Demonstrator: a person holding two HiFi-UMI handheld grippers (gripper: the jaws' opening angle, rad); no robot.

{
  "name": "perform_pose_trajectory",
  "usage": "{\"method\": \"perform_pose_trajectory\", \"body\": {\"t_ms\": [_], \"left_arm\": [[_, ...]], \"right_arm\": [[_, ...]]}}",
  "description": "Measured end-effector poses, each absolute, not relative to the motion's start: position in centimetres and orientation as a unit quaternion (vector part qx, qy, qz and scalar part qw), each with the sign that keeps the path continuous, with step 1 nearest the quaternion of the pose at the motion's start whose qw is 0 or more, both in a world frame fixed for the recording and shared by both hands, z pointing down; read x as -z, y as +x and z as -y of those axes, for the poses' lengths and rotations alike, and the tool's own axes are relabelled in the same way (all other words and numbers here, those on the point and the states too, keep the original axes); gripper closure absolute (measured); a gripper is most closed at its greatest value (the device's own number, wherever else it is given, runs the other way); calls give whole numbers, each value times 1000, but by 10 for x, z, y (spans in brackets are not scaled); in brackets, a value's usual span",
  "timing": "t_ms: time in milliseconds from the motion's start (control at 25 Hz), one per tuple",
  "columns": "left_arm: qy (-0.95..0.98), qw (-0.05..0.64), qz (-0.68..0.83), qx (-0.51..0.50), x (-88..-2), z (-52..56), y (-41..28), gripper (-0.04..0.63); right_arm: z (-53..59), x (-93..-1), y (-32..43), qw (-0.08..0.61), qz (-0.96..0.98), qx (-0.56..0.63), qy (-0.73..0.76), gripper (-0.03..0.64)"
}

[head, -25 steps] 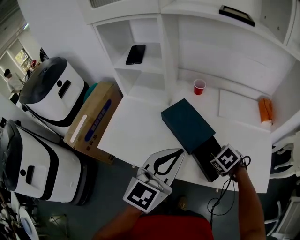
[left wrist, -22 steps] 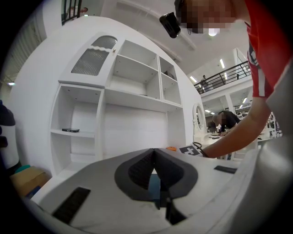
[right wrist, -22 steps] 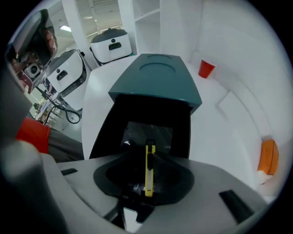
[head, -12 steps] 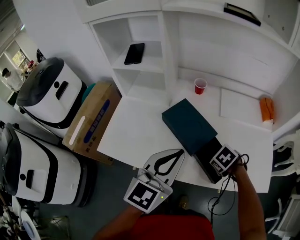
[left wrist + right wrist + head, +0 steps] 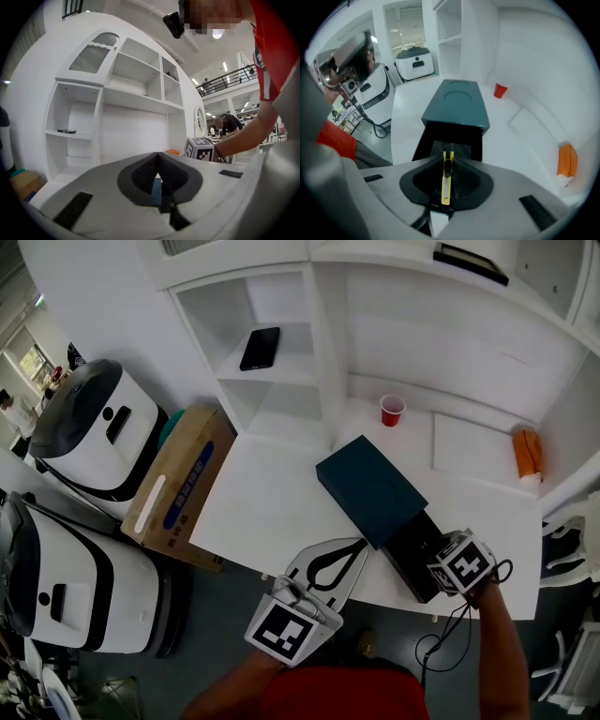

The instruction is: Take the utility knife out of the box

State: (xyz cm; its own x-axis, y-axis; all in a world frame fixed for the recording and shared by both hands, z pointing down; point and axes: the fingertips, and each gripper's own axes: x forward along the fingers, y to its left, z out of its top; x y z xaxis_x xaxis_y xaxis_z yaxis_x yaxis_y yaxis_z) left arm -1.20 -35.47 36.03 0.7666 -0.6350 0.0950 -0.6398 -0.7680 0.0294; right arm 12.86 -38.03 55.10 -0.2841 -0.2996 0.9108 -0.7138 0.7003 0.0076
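Observation:
A dark teal box sleeve (image 5: 372,488) lies on the white table (image 5: 272,512), with its black drawer (image 5: 410,557) pulled out toward the near edge. My right gripper (image 5: 448,157) hangs steeply over that drawer (image 5: 440,140). Its jaws are closing, and the yellow utility knife (image 5: 446,180) stands lengthwise between the pads, gripped and lifted clear of the drawer. In the head view only the right gripper's marker cube (image 5: 461,563) shows; the knife is hidden under it. My left gripper (image 5: 359,545) rests level at the table's front edge, shut and empty.
A red cup (image 5: 392,410), a white board (image 5: 473,446) and an orange object (image 5: 527,454) sit at the back right. A phone (image 5: 259,348) lies on a shelf. A cardboard box (image 5: 178,484) and white machines (image 5: 94,427) stand left of the table.
The right gripper has risen from the drawer, its marker cube shifting slightly right and nearer in the head view. The left gripper stays where it was.

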Motion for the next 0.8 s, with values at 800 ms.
{"method": "perform_pose_trajectory", "body": {"t_ms": [800], "left_arm": [[954, -3, 300, -19, -311, 335, 29, 589]], "right_arm": [[323, -297, 87, 14, 909, -23, 416, 534]]}}
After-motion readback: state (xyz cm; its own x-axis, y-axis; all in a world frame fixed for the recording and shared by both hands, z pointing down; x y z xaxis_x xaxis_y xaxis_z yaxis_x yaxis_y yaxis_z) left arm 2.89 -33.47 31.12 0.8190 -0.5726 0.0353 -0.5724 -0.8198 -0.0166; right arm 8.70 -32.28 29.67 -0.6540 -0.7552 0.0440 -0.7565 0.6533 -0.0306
